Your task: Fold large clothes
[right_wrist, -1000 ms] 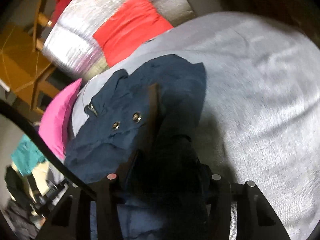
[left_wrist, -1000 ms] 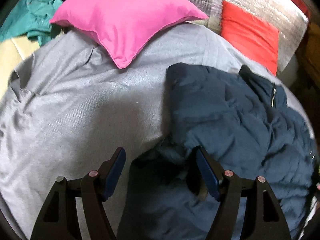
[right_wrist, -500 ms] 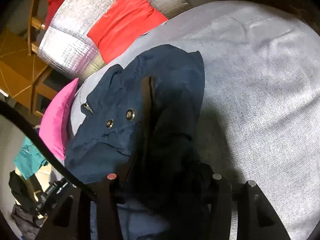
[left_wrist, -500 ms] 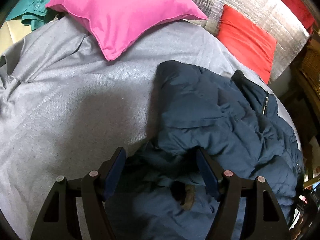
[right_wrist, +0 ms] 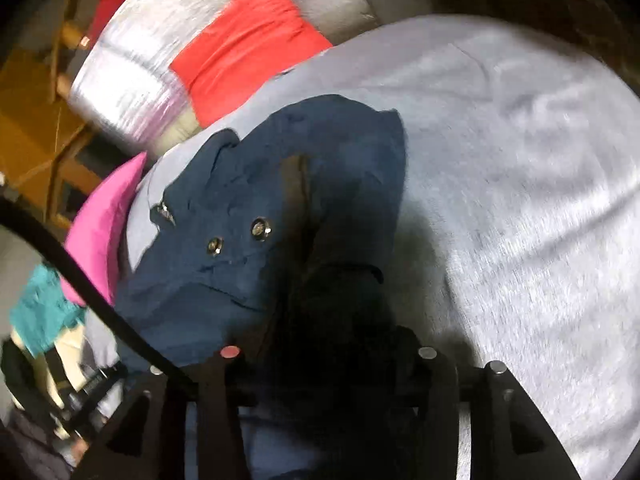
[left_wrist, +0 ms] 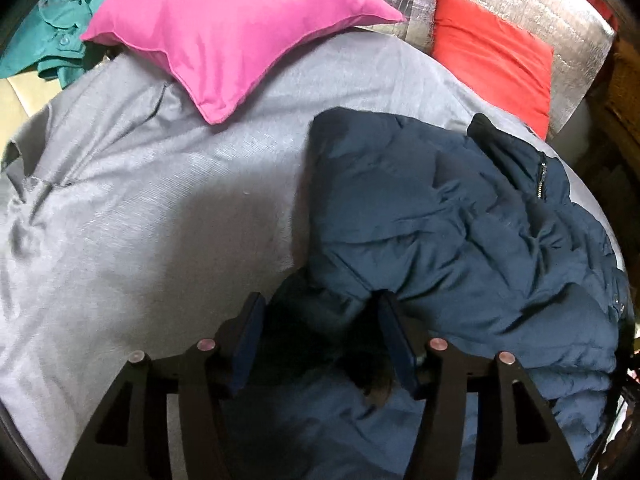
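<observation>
A dark blue puffer jacket (left_wrist: 440,220) lies crumpled on the right half of a grey bedsheet (left_wrist: 140,220). My left gripper (left_wrist: 320,332) is at the jacket's near left edge. Its jaws are closing, with a dark fold of the jacket between the blue pads (left_wrist: 250,328). In the right wrist view the jacket (right_wrist: 224,280) shows two metal snaps and a zip pull. My right gripper (right_wrist: 328,360) is shut on a thick bunch of it, which rises into the jaws and hides the pads.
A pink pillow (left_wrist: 232,32) rests at the far side of the bed. A red cushion (left_wrist: 492,60) leans on a silver foil panel (left_wrist: 520,4). A teal garment (left_wrist: 48,40) lies far left. A wooden chair (right_wrist: 48,128) stands beyond the bed. The grey sheet (right_wrist: 520,200) is bare on the right.
The left gripper's fingers have drawn closer together around the jacket fold. The right gripper keeps its hold on the bunched jacket and has hardly moved.
</observation>
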`<state>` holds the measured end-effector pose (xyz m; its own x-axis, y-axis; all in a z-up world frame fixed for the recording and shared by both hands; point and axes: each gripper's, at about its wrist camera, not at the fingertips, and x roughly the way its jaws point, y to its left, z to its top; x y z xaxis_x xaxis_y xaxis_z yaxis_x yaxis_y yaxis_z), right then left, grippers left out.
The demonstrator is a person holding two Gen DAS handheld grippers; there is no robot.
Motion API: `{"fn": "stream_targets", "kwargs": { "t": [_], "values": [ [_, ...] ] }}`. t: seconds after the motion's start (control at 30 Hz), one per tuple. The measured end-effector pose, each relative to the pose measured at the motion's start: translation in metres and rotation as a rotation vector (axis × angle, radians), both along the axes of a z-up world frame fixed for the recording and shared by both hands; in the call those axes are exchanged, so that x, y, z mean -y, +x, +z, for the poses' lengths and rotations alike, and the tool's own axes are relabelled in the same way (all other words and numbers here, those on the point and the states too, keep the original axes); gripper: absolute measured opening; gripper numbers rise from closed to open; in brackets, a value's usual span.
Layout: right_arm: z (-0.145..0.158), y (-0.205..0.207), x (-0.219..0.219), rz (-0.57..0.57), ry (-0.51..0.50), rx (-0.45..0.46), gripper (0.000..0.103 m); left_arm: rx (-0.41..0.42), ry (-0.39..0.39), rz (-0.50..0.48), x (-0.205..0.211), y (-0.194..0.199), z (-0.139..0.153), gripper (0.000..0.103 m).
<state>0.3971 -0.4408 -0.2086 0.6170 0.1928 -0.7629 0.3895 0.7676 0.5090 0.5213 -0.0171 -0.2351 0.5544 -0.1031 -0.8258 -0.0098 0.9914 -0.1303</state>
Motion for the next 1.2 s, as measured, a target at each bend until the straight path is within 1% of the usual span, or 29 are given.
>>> {"fn": "stream_targets", "kwargs": {
  "t": [0.03,0.1,0.17,0.2,0.23,0.3,0.33,0.4,0.43,0.5,0.53,0.6,0.67,0.73,0.8,0.83,0.9,0.93,0.97,1.0,1.03,1.07,1.1,1.13,1.17,1.2],
  "values": [
    [0.005,-0.001,0.002,-0.003,0.005,-0.002,0.057,0.007,0.003,0.004,-0.001,-0.003,0.005,0.060],
    [0.025,-0.012,0.006,-0.039,-0.001,0.051,0.060,0.034,0.012,0.023,-0.004,-0.011,0.020,0.060],
    [0.039,-0.022,0.010,-0.063,0.005,0.093,0.066,0.087,-0.012,0.019,-0.006,-0.024,0.039,0.060],
    [0.046,-0.029,0.009,-0.059,0.029,0.125,0.067,0.108,-0.038,0.003,-0.006,-0.031,0.047,0.066],
    [0.053,-0.035,0.006,-0.039,0.065,0.162,0.068,0.120,-0.079,-0.022,-0.005,-0.038,0.054,0.075],
    [0.060,-0.042,-0.003,0.004,0.125,0.198,0.073,0.101,-0.164,-0.064,-0.002,-0.050,0.056,0.084],
    [0.060,-0.044,-0.012,0.029,0.154,0.199,0.077,0.077,-0.202,-0.080,0.001,-0.052,0.052,0.084],
    [0.051,-0.044,-0.029,0.074,0.223,0.188,0.078,0.016,-0.276,-0.108,0.005,-0.056,0.041,0.084],
    [0.043,-0.041,-0.041,0.099,0.271,0.164,0.078,-0.029,-0.319,-0.113,0.009,-0.056,0.033,0.084],
    [0.025,-0.036,-0.055,0.121,0.341,0.110,0.078,-0.135,-0.397,-0.093,0.011,-0.052,0.013,0.084],
    [0.013,-0.031,-0.062,0.122,0.378,0.078,0.078,-0.162,-0.435,-0.078,0.010,-0.052,0.006,0.084],
    [-0.004,-0.024,-0.067,0.104,0.435,0.047,0.078,-0.170,-0.506,-0.055,0.007,-0.045,-0.003,0.084],
    [-0.013,-0.021,-0.068,0.071,0.487,0.050,0.078,-0.172,-0.577,-0.025,0.003,-0.037,-0.012,0.084],
    [-0.019,-0.013,-0.065,0.041,0.512,0.061,0.078,-0.178,-0.654,-0.005,0.000,-0.029,-0.019,0.084],
    [-0.024,-0.009,-0.056,-0.016,0.551,0.088,0.078,-0.189,-0.719,0.027,-0.004,-0.022,-0.028,0.084],
    [-0.028,-0.007,-0.051,-0.051,0.578,0.104,0.078,-0.184,-0.770,0.049,-0.009,-0.019,-0.032,0.084],
    [-0.033,-0.007,-0.041,-0.109,0.617,0.135,0.076,-0.166,-0.842,0.084,-0.017,-0.016,-0.037,0.083],
    [-0.034,-0.007,-0.037,-0.127,0.626,0.141,0.068,-0.154,-0.872,0.101,-0.021,-0.014,-0.038,0.083],
    [-0.036,-0.009,-0.027,-0.152,0.629,0.138,0.057,-0.143,-0.883,0.107,-0.022,-0.013,-0.039,0.082],
    [-0.038,-0.008,-0.024,-0.165,0.619,0.128,0.051,-0.128,-0.881,0.112,-0.021,-0.010,-0.039,0.076],
    [-0.040,-0.008,-0.020,-0.172,0.610,0.118,0.039,-0.121,-0.870,0.115,-0.021,-0.009,-0.040,0.064],
    [-0.041,-0.006,-0.017,-0.177,0.596,0.107,0.030,-0.115,-0.854,0.119,-0.020,-0.008,-0.041,0.055],
    [-0.041,-0.006,-0.015,-0.178,0.583,0.106,0.028,-0.111,-0.841,0.124,-0.019,-0.007,-0.042,0.042],
    [-0.038,-0.008,-0.015,-0.177,0.569,0.107,0.026,-0.105,-0.836,0.127,-0.023,-0.007,-0.044,0.036],
    [-0.033,-0.007,-0.016,-0.169,0.525,0.109,0.025,-0.098,-0.843,0.128,-0.023,-0.007,-0.045,0.031],
    [-0.027,-0.006,-0.020,-0.158,0.480,0.110,0.024,-0.089,-0.846,0.128,-0.023,-0.011,-0.046,0.025]
  ]
}}
